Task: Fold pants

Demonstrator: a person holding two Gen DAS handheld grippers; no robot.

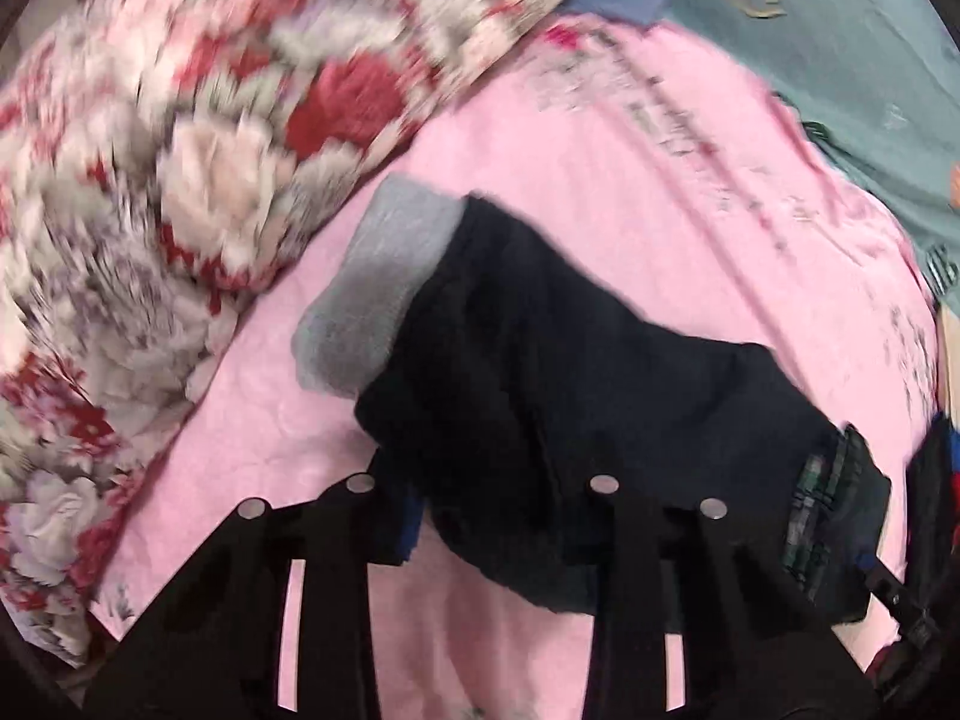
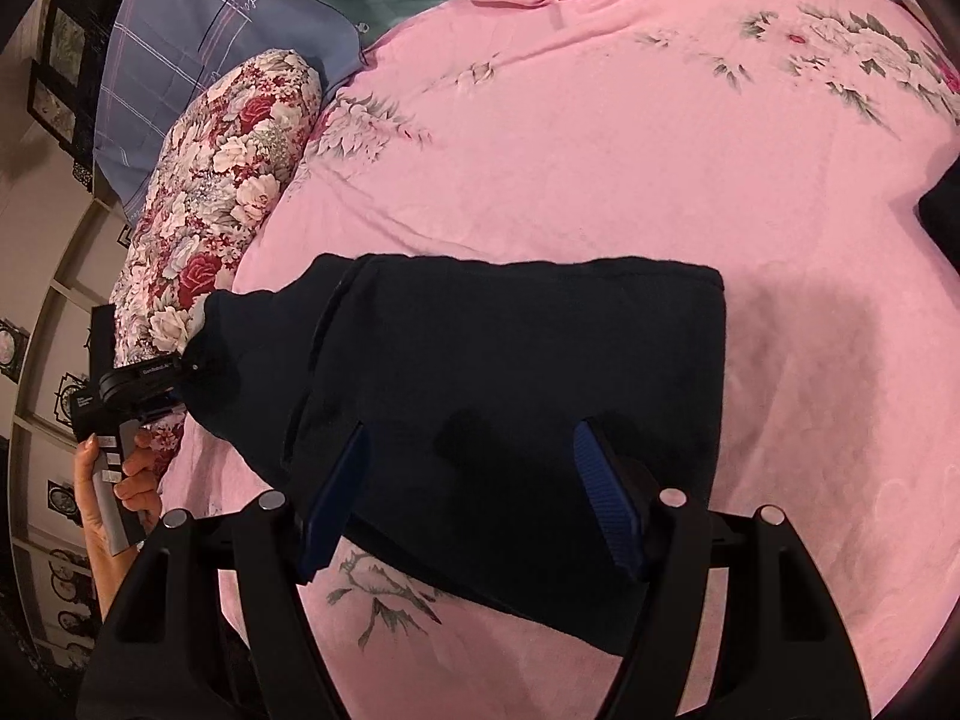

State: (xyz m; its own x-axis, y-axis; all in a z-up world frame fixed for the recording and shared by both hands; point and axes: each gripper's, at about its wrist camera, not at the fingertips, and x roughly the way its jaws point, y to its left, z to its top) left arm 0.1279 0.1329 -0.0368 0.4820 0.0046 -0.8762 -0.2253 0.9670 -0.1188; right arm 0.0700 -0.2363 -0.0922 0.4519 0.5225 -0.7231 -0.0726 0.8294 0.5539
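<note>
Pink floral bedsheet (image 1: pixel 630 168) fills your left wrist view, with a red-rose quilt (image 1: pixel 180 150) bunched at the left. Your left gripper (image 1: pixel 480 516) sits right on the dark pants (image 1: pixel 570 360); cloth bulges up between the jaws, so you look clenched on a fold, though the blur hides the pads. A grey lining (image 1: pixel 372 282) pokes out at the far end.

Over to your right wrist view: the pants run long-ways left to right, partly folded, straight ahead of your right gripper (image 2: pixel 474 492). Its blue pads (image 2: pixel 600 492) stand wide apart above the near edge, gripping nothing. Your left hand (image 2: pixel 114 492) works the far-left end, so that end is its job.
</note>
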